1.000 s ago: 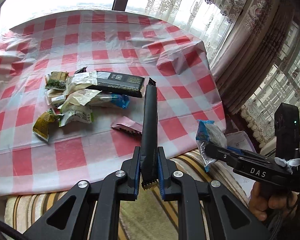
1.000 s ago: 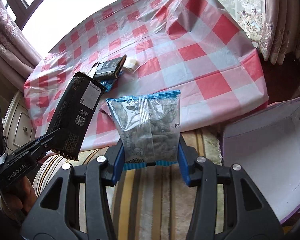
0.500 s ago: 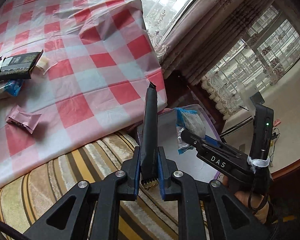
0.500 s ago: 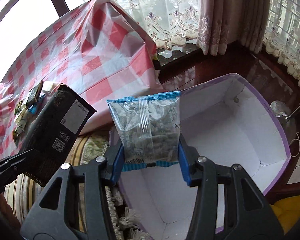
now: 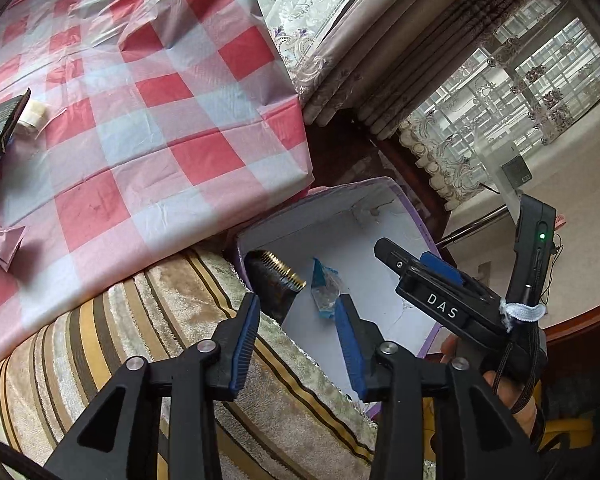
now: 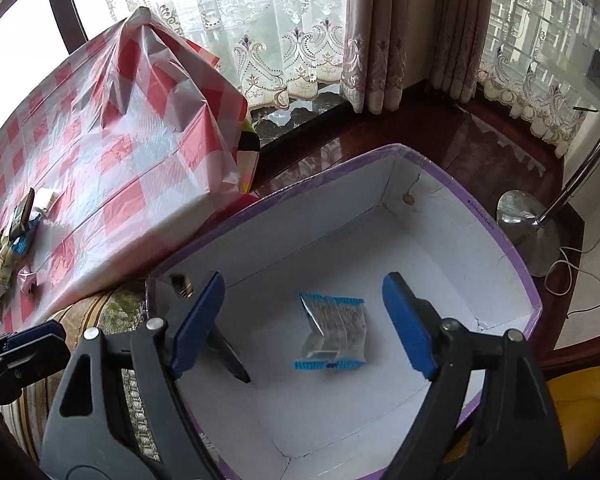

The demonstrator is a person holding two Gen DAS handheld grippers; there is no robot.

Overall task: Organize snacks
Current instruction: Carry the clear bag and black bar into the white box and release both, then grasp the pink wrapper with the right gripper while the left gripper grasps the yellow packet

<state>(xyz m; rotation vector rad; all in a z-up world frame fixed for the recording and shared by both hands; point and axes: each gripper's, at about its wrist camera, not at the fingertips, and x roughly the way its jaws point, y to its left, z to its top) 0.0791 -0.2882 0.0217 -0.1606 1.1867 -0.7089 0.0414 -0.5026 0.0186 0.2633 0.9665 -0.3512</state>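
Both snack packs have left the jaws since a second ago and now lie inside the purple-rimmed white box (image 6: pixel 452 184). From above the box, the left gripper (image 5: pixel 296 340) points steeply down with its jaws opening and nothing between the blue pads; the black snack pack (image 5: pixel 274 280) leans against the box's near wall just beyond them. Also tilted down, the right gripper (image 6: pixel 304 320) has its jaws opening wide and is empty, and the clear blue-edged snack bag (image 6: pixel 334 336) rests on the box floor below.

Only the left wrist view shows the right gripper from the side with the hand (image 5: pixel 504 384) beneath it. Only the right wrist view shows the whole box floor and a lamp base (image 6: pixel 528 232) beyond. More snacks (image 6: pixel 14 236) sit on the red checked tablecloth (image 5: pixel 148 120).
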